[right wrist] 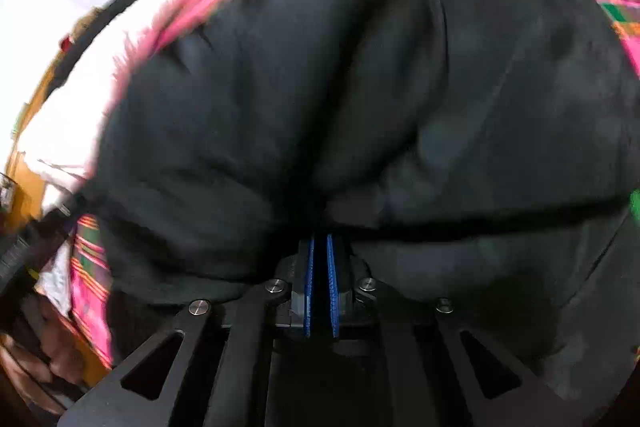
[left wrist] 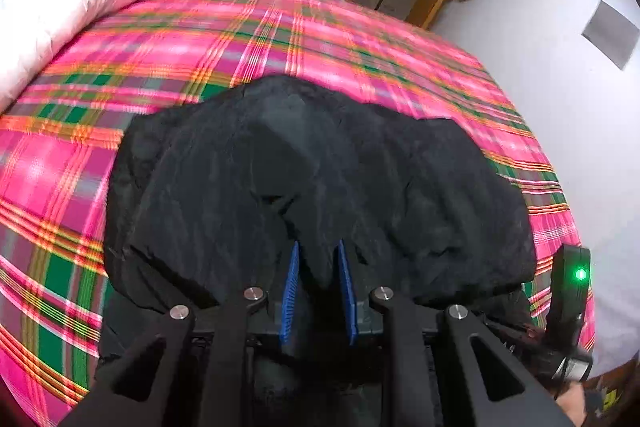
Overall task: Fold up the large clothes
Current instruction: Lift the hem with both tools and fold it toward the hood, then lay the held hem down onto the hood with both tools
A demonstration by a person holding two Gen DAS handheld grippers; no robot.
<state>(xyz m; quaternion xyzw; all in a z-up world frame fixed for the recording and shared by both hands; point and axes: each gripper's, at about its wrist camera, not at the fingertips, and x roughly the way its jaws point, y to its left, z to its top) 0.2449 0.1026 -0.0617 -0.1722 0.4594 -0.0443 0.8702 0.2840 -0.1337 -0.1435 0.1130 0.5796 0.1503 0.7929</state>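
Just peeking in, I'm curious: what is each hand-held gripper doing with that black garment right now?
Left hand-held gripper: open, black garment between its blue pads, not clamped.
Right hand-held gripper: shut, tips against the garment; whether it pinches cloth cannot be told.

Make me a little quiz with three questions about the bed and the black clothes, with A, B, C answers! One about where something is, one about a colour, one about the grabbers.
1. Where does the black garment lie?
A. on the plaid bedspread
B. on the floor
C. on a chair

2. What colour are the pads on the gripper fingers?
A. red
B. blue
C. yellow

3. How do the right gripper's jaws stand?
A. wide open
B. nearly together, at the black cloth
C. around a white quilt

Answers:
1 A: pink and green plaid shows on all sides of the garment.
2 B: both wrist views show blue ribbed pads.
3 B: only a thin slit separates the pads, and their tips vanish into a fold of the garment.
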